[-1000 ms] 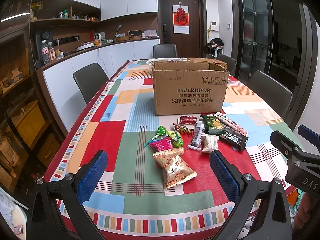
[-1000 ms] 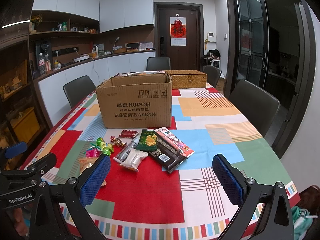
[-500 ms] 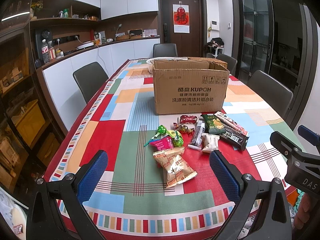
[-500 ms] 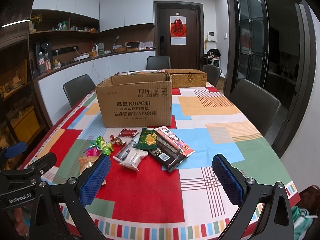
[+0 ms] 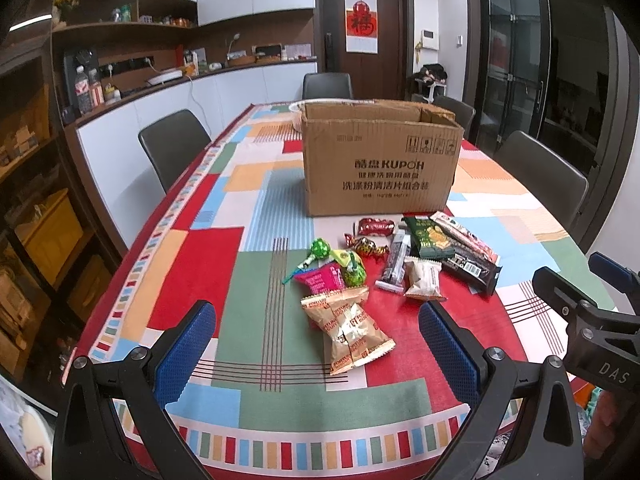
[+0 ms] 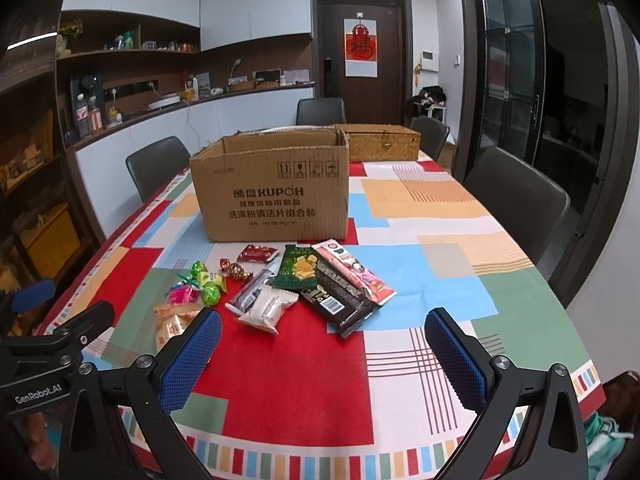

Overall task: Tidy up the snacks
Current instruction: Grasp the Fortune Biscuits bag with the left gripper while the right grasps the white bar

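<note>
Snack packets [image 5: 400,264] scattered on patterned tablecloth [image 5: 256,240], just before open cardboard box [image 5: 380,164]. Left gripper [image 5: 316,344] and right gripper [image 6: 322,348] above near table edge, jaws wide apart, empty.

Open cardboard box [image 5: 382,164], upright mid-table, flaps up. Snacks loose just in front of it: tan biscuit packs [image 5: 348,330] nearest, pink packet [image 5: 320,278], green lollipops [image 5: 320,249], red wrapper [image 5: 375,226], white pack [image 5: 422,279], dark green packet [image 5: 428,236], long black bar [image 6: 336,294].
</note>
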